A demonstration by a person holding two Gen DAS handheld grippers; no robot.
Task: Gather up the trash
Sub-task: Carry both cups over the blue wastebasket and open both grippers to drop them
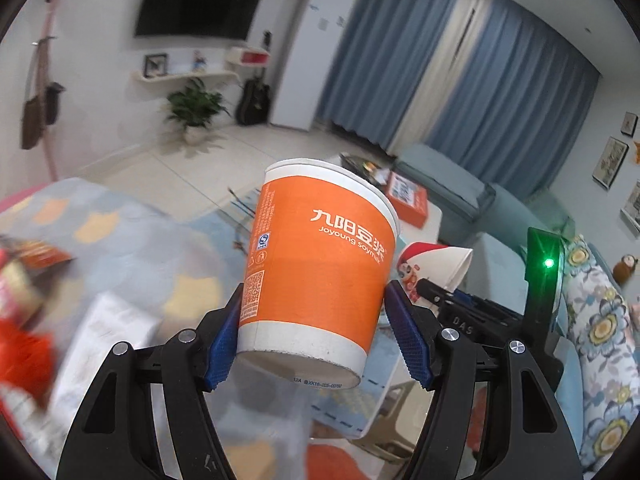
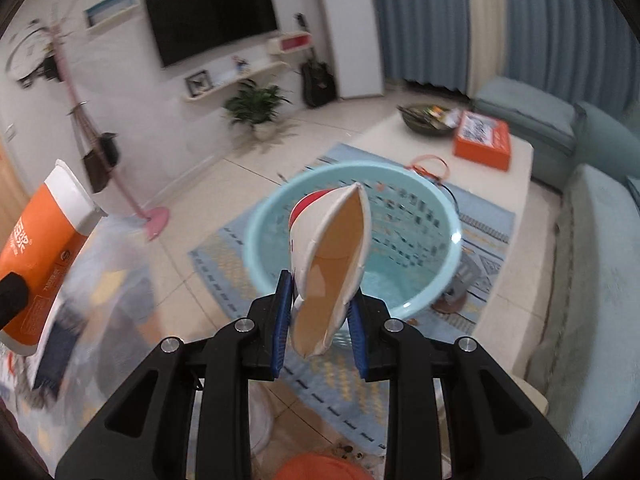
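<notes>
My left gripper [image 1: 312, 332] is shut on an orange and white paper cup [image 1: 316, 264], held upright by its lower half between the blue pads. The same orange cup [image 2: 40, 248] shows at the left edge of the right wrist view. My right gripper [image 2: 320, 320] is shut on a squashed white paper cup [image 2: 332, 264] with a red print, its flattened mouth facing the camera. That squashed cup [image 1: 432, 268] appears just right of the orange cup in the left wrist view. A light blue plastic basket [image 2: 440, 216] stands on the floor rug right behind and below the squashed cup.
A cloth-covered table with red wrappers [image 1: 24, 280] and a white box [image 1: 108, 344] lies at the left. A low table [image 2: 516, 184] carries an orange box [image 2: 482, 140] and a dark bowl [image 2: 428, 120]. A teal sofa [image 2: 592, 240] runs along the right. A pink coat stand [image 2: 152, 216] is on the floor.
</notes>
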